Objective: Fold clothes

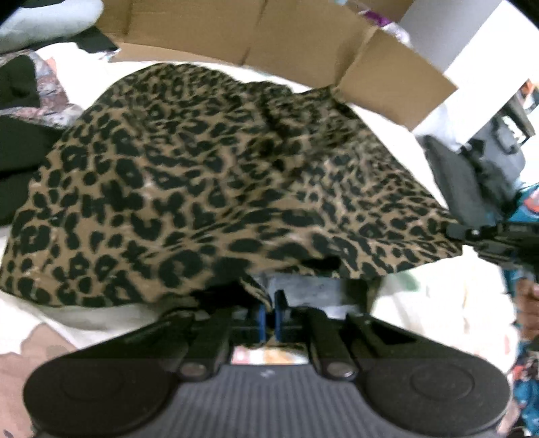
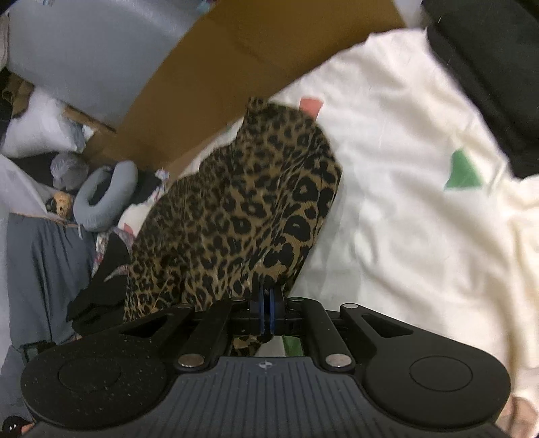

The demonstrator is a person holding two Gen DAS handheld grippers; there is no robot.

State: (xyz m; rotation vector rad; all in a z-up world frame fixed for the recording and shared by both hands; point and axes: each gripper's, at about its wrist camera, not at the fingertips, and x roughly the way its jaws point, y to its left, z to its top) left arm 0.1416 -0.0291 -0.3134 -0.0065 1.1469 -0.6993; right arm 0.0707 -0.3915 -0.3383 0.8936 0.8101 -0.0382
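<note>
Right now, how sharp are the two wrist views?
Left wrist: the leopard-print garment is smeared, the brown cardboard box fisheye-bent. Right wrist: the leopard fabric reads sharper, while the cream bedsheet is washed out and blurred.

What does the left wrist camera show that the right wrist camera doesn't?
Only the left wrist view shows the right tool from outside, gripping the leopard-print garment's edge. Only the right wrist view shows a grey neck pillow and a green patch on the white sheet. Both show the garment, cardboard box and sheet, each tool shut on the fabric, including the left tool.
</note>
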